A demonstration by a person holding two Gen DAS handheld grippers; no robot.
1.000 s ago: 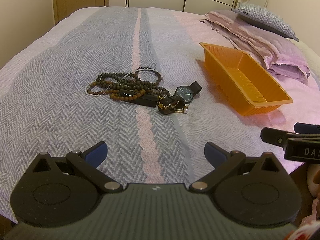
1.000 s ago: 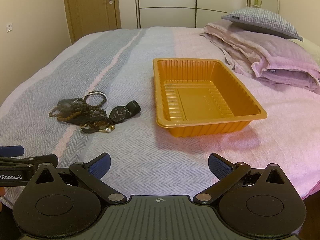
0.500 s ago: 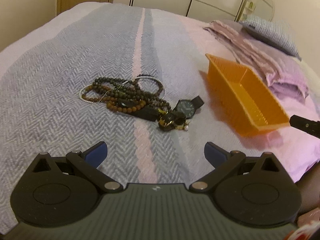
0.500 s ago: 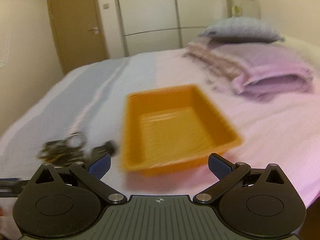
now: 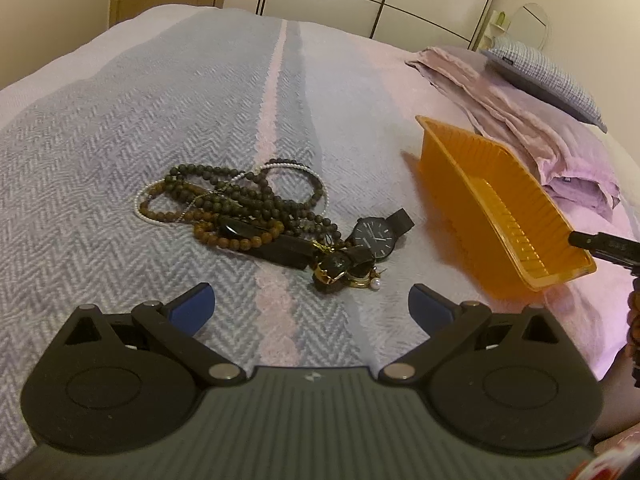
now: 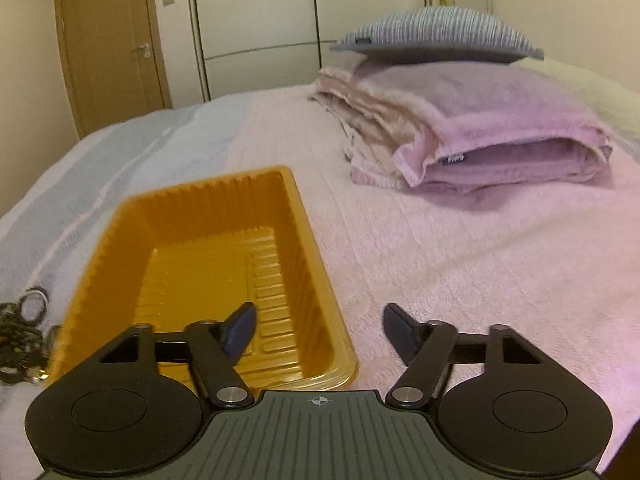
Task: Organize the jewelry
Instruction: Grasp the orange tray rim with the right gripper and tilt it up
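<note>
A tangle of dark and brown bead bracelets (image 5: 236, 208) lies on the bedspread with a black watch (image 5: 374, 236) and a gold pearl ring (image 5: 362, 280) beside it. My left gripper (image 5: 311, 307) is open and empty, just short of the pile. An empty orange tray (image 5: 500, 204) stands to the right. In the right wrist view my right gripper (image 6: 320, 322) is open and empty, straddling the tray's near right corner (image 6: 336, 344), left finger over the tray. The jewelry pile (image 6: 20, 332) shows at the left edge.
A folded pink blanket (image 6: 472, 136) with a grey-checked pillow (image 6: 436, 32) on top lies at the bed's far right. The bedspread (image 5: 120, 128) is grey herringbone with a pink stripe. A door (image 6: 112, 44) and wardrobe stand behind.
My left gripper has moved closer to the jewelry pile. My right gripper has swung right and forward onto the tray's corner, and its jaws have narrowed a little.
</note>
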